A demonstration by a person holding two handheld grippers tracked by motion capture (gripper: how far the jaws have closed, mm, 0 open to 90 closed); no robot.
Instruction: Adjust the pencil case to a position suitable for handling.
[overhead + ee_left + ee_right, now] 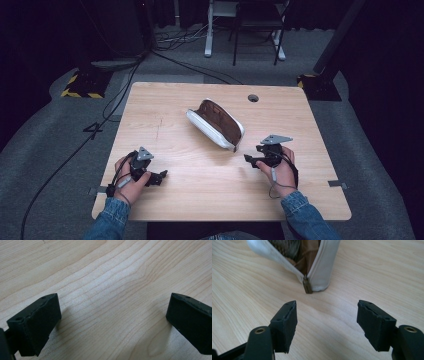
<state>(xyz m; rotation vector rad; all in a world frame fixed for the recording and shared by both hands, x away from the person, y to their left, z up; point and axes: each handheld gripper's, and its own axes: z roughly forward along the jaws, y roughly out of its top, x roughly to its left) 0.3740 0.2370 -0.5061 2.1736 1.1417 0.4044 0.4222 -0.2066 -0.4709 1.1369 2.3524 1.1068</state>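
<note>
A white pouch (216,123) with brown lining is seen near mid-bench (200,195), unzipped, mouth up. Long axis runs diagonally, far-left to near-right; the zipper pull (307,286) hangs at the near end, facing the right tongs (250,159). Right tongs are spread, nothing pinched, just short of the pull. Left tongs (161,176) are spread over bare wood, well apart from the pouch. Likely step: the pull should be pinched squarely at its tab and drawn along the long axis, pouch steadied by left tongs.
</note>
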